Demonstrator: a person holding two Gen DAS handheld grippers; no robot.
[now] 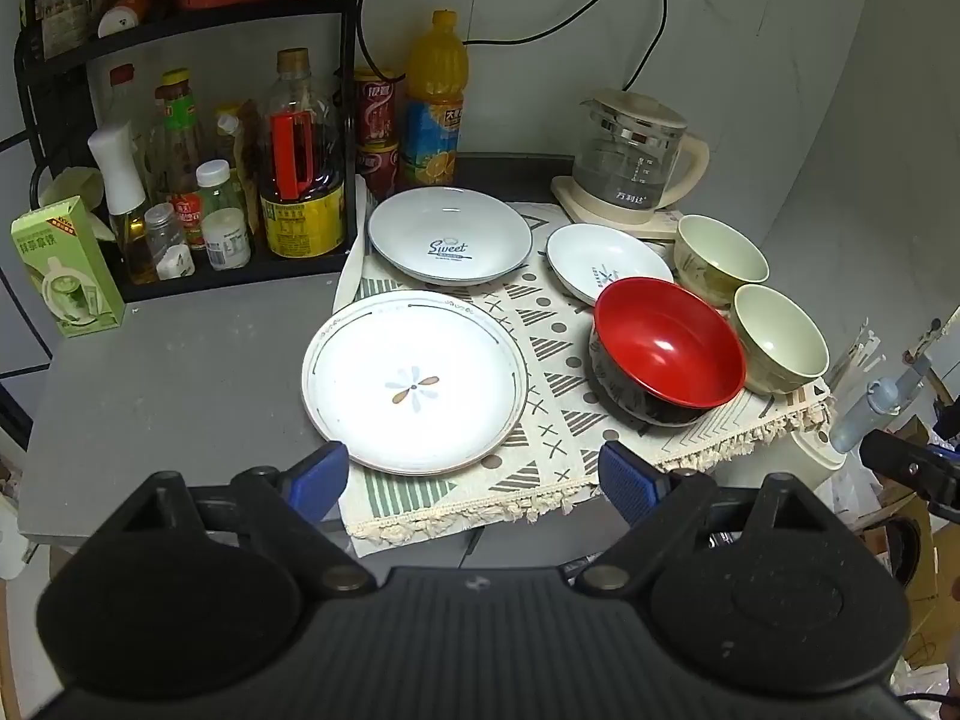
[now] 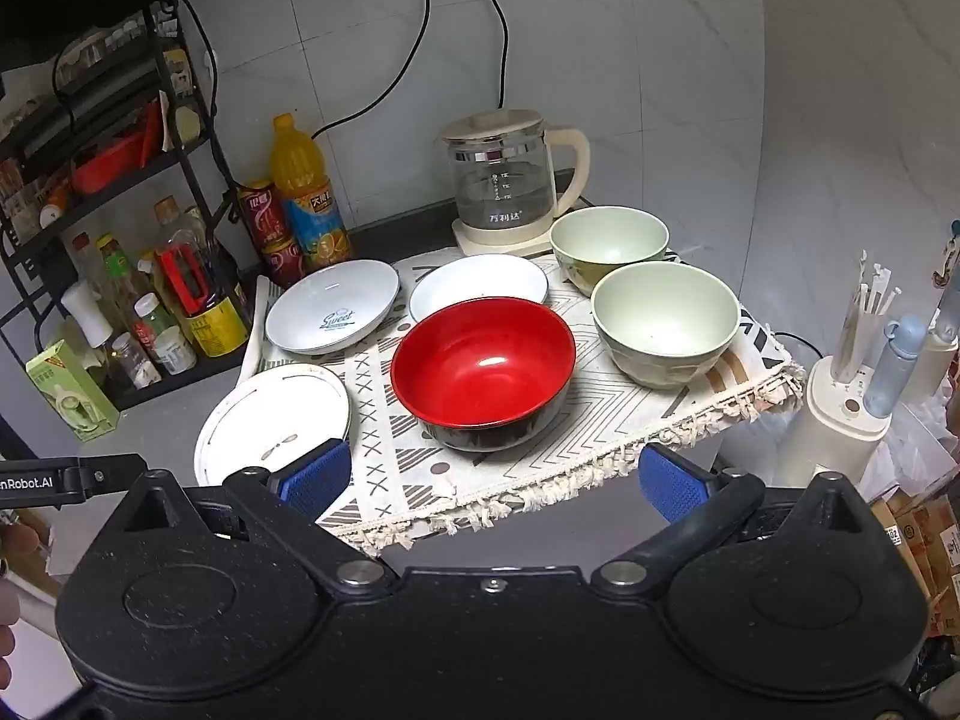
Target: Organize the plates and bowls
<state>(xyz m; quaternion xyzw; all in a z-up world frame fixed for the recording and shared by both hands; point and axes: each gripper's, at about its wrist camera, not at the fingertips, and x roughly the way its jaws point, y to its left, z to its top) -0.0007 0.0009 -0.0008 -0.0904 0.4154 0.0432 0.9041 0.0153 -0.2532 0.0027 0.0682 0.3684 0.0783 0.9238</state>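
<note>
Both handheld grippers hang over the near edge of a patterned, fringed cloth (image 2: pixel 540 438) spread on a grey countertop (image 1: pixel 180 372), and neither holds or touches anything: the left gripper (image 1: pixel 474 474) has its blue-padded fingers spread wide, framing the near rim of the flower plate (image 1: pixel 414 381) without contact, while the right gripper (image 2: pixel 495 477) is spread just as wide, short of the red bowl (image 2: pixel 483 369). Taking the red bowl as the marker, it stands upright near the front of the cloth, glossy red inside and black outside, empty. To its left the white flower plate, ringed by a thin dark line with a petal motif at its centre, lies partly on the cloth and partly over its left edge. Behind and left of the red bowl rests a shallow white dish lettered "Sweet" (image 1: pixel 450 237); directly behind it, close against its rim, is a smaller white dish (image 1: pixel 606 261) with similar lettering. To the right of the red bowl stand two pale green bowls, the nearer one (image 2: pixel 663 324) just beside it and the farther one (image 2: pixel 609 243) behind that, the two very close together. A glass kettle (image 2: pixel 510 180) on a cream base sits beyond the farther green bowl, against the tiled wall.
</note>
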